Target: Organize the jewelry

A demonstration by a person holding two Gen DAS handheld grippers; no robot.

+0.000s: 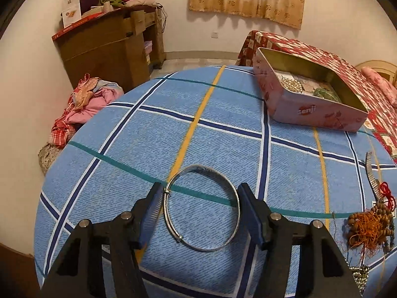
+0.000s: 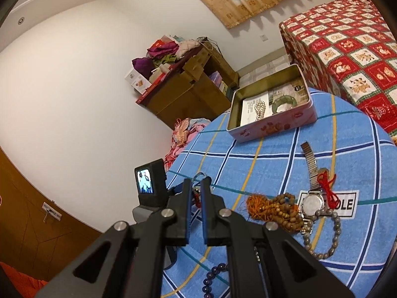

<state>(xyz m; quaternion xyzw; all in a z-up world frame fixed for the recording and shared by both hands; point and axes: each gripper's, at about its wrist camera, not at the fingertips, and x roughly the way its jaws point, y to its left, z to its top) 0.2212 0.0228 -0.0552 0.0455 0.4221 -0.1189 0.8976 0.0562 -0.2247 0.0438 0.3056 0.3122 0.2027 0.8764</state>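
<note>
A thin silver bangle (image 1: 198,167) lies flat on the blue plaid cloth (image 1: 223,129). My left gripper (image 1: 199,193) straddles it, one pad touching each side of the ring. A pink tin box (image 1: 310,111) stands open at the far right, with a pearl piece and a green bangle (image 2: 284,104) inside. My right gripper (image 2: 196,183) hovers shut over the table's near left, with nothing seen between its fingers. To its right lie a wooden bead string (image 2: 280,211), a wristwatch (image 2: 311,202) with a red cord, a grey bead bracelet (image 2: 335,231) and purple beads (image 2: 211,278).
A wooden cabinet (image 1: 104,47) piled with clothes stands by the far wall. A heap of pink clothes (image 1: 84,104) lies beside the table's left edge. A bed with a red quilt (image 2: 347,49) runs behind the tin. The left gripper's camera (image 2: 148,186) shows beyond my right fingers.
</note>
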